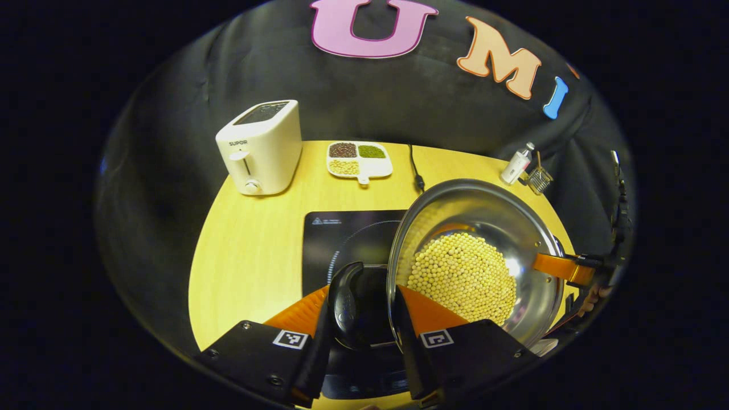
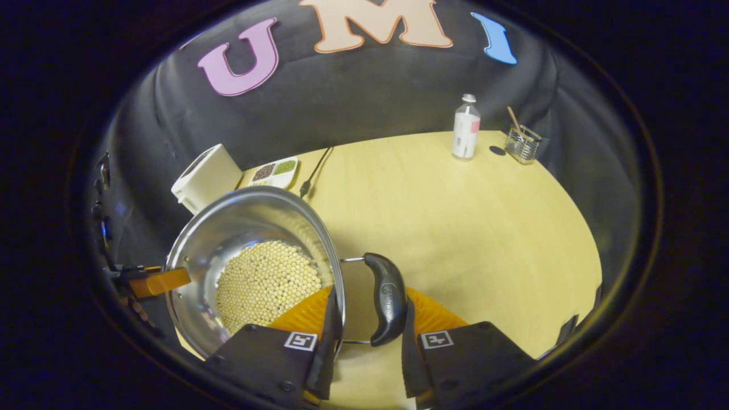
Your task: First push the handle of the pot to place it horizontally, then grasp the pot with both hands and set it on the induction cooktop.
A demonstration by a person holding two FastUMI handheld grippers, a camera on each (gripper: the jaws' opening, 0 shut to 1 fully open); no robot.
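Pale wood covered the round table (image 2: 484, 228), with black cloth hanging behind it. In the left gripper view, the left gripper (image 1: 361, 336) had its two fingers set either side of a black side handle (image 1: 348, 302) of the pot (image 1: 484, 222), one finger outside the handle and the other against the pot's rim; whether both pressed firmly could not be told. In the right gripper view, the right gripper (image 2: 364, 341) stood likewise about the opposite handle (image 2: 386, 299), one finger by the rim, the other just beyond the handle, closed to a narrow gap. The steel pot held a heap of yellow beans (image 1: 464, 276) and sat tilted above the black induction cooktop (image 1: 342, 239), whose glass showed beneath the left handle. Whether the pot touched the cooktop could not be told. Farther out stood a white toaster (image 1: 262, 145), a divided dish of beans (image 1: 359, 159) and a black cable (image 1: 416, 168). Near the far edge were a white bottle (image 2: 466, 126) and a small glass holder (image 2: 523, 144).
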